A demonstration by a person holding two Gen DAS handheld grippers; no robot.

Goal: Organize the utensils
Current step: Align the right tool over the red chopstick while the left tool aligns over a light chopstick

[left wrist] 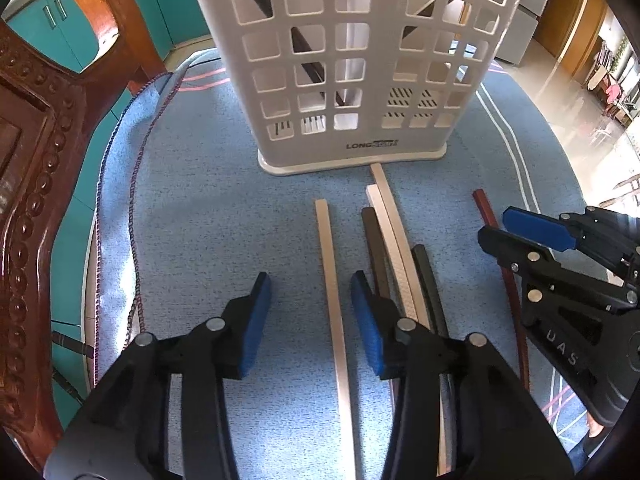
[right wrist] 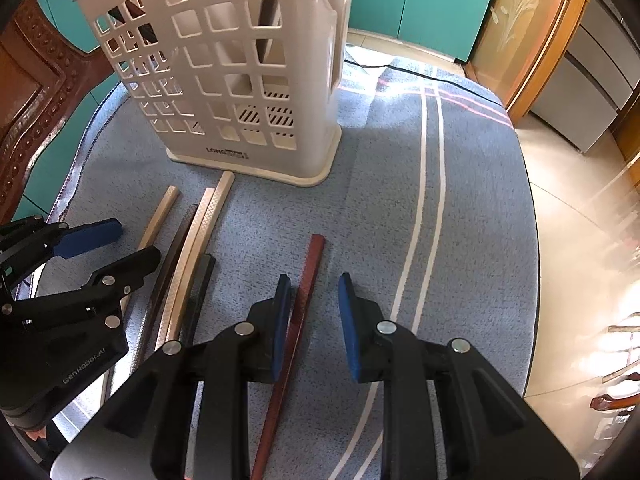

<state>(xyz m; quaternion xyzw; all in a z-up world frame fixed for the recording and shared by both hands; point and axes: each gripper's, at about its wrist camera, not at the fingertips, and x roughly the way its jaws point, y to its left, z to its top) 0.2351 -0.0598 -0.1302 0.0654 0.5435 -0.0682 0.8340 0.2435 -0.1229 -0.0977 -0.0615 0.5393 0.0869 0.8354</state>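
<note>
A white lattice utensil holder (left wrist: 352, 60) stands upright on a blue cloth and holds dark chopsticks; it also shows in the right wrist view (right wrist: 240, 76). Several chopsticks lie in front of it. My left gripper (left wrist: 311, 320) is open, low over the cloth, with one beige chopstick (left wrist: 332, 280) lying between its fingers, untouched. A dark brown, two beige and a black chopstick (left wrist: 394, 256) lie just right of it. My right gripper (right wrist: 312, 324) is open over a red-brown chopstick (right wrist: 296, 320), which lies beside its left finger. The right gripper shows in the left wrist view (left wrist: 520, 232).
A carved wooden chair (left wrist: 36, 152) stands at the left of the table. The blue cloth (right wrist: 400, 208) has white stripes on its right side and ends at the table edge, with tiled floor beyond. Teal cabinets (right wrist: 420, 0) stand behind.
</note>
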